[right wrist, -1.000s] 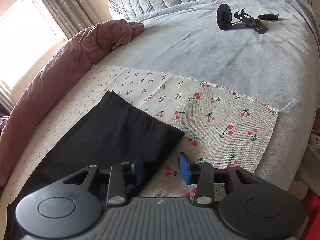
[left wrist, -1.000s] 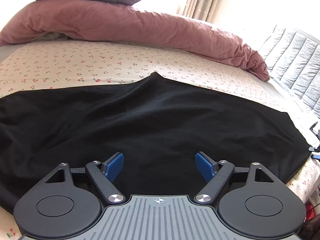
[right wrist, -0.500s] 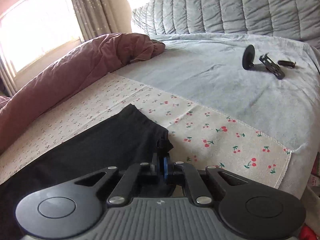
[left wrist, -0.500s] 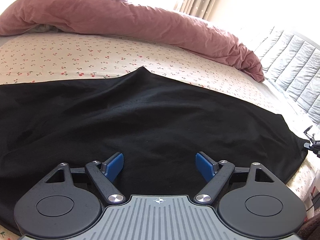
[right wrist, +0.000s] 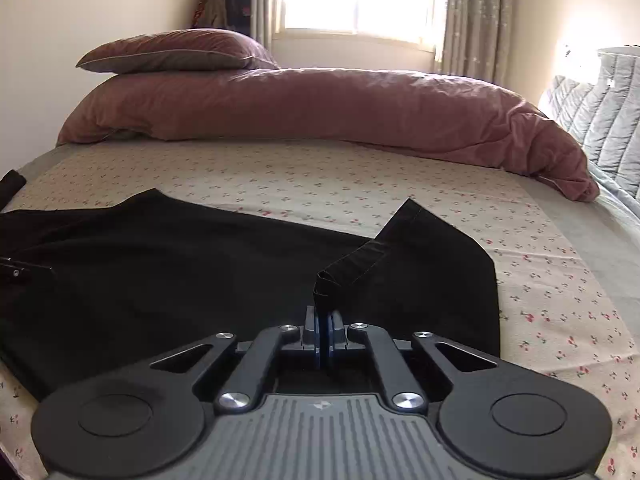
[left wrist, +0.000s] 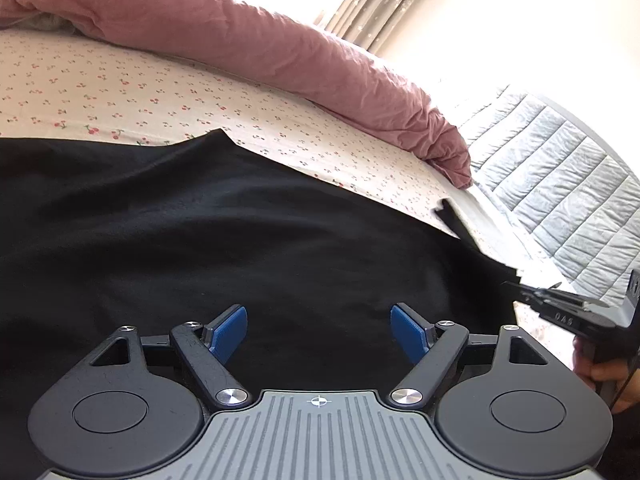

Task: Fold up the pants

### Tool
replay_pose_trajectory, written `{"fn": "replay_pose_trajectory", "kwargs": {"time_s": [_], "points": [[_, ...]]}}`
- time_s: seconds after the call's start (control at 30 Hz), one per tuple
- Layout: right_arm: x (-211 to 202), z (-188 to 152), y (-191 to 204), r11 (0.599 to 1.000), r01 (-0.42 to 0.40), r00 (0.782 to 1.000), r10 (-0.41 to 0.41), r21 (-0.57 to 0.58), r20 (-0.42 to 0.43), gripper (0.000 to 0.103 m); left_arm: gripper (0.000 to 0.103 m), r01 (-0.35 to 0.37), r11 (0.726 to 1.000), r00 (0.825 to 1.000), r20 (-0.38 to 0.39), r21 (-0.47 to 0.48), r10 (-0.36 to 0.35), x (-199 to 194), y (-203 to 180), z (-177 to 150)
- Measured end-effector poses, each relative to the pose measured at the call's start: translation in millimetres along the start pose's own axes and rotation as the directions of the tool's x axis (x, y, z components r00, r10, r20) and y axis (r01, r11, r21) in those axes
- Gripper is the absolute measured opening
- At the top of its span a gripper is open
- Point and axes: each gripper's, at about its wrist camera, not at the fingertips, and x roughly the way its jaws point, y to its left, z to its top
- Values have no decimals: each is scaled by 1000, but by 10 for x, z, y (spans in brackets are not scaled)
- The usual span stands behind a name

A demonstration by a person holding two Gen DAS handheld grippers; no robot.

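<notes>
One bed sheet (right wrist: 320,176), cherry print, under one black pants (right wrist: 168,272) spread flat, hem end lifted and doubled back. One duvet (right wrist: 320,108), one pillow (right wrist: 176,50) behind. Right gripper (right wrist: 324,338) clamped on hem corner; left gripper (left wrist: 319,330) wide apart, empty, above pants.

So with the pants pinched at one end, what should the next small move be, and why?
Probably carry the right tool leftward over the black fabric pants, towards the far end. Its jaws are shut on the lifted hem corner, the rest lies flat on the cherry-print sheet, and the left tool hangs open above the cloth, holding nothing.
</notes>
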Motion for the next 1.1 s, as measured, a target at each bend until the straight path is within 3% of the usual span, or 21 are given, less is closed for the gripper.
{"fn": "replay_pose_trajectory", "kwargs": {"time_s": [0.17, 0.37, 0.5, 0.63, 0.8, 0.93, 0.97, 1.0, 1.1], "points": [[121, 2, 340, 988, -149, 986, 145, -46, -81, 5, 77, 72, 996, 997, -2, -56, -72, 87, 13, 21], [68, -10, 589, 954, -294, 950, 286, -56, -122, 5, 67, 131, 983, 990, -33, -128, -136, 279, 11, 49], [-5, -10, 671, 920, -390, 915, 383, -32, -126, 5, 60, 170, 961, 981, -58, -217, -187, 461, 72, 49], [-73, -9, 713, 897, -441, 893, 434, -33, -123, 5, 53, 213, 919, 966, -69, -331, -249, 638, 154, 58], [-153, -1, 725, 858, -514, 852, 511, -2, -113, 5, 40, 205, 894, 970, -40, -399, -240, 769, 219, 66], [-219, 29, 805, 833, -554, 829, 549, -16, -103, 6, 25, 181, 898, 976, -41, -401, -215, 842, 212, 64], [-225, 30, 822, 829, -558, 826, 553, -22, -106, 7, 16, 164, 905, 980, -40, -393, -195, 851, 199, 65], [-205, 34, 843, 826, -563, 822, 557, -30, -115, 10, 4, 139, 920, 986, -40, -366, -165, 849, 180, 70], [-116, 68, 855, 819, -574, 812, 566, -19, -144, 29, 1, 63, 968, 996, -44, -242, -76, 791, 75, 129]]}}
